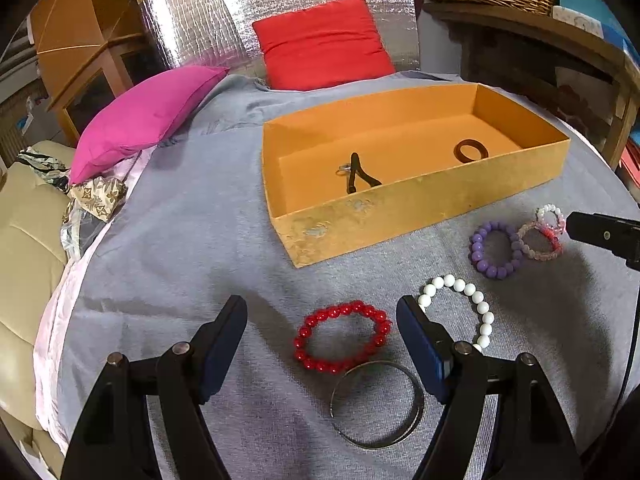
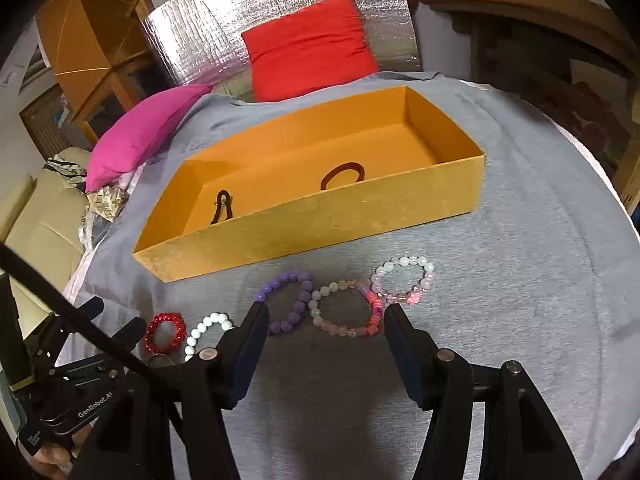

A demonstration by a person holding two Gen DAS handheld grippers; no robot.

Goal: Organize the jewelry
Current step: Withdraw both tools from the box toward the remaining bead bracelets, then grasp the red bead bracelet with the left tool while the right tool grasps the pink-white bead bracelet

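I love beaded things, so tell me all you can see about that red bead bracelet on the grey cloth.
The red bead bracelet is a closed ring of glossy round beads, plastic or glass by their shine, lying flat on the grey cloth. It sits between the open fingers of the left tongs, which do not touch it. Its near edge meets or slightly overlaps a thin metal bangle; white beads lie to its right.

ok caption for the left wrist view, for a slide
Open left hand-held gripper over a red bead bracelet and metal bangle on grey cloth, orange box behind.
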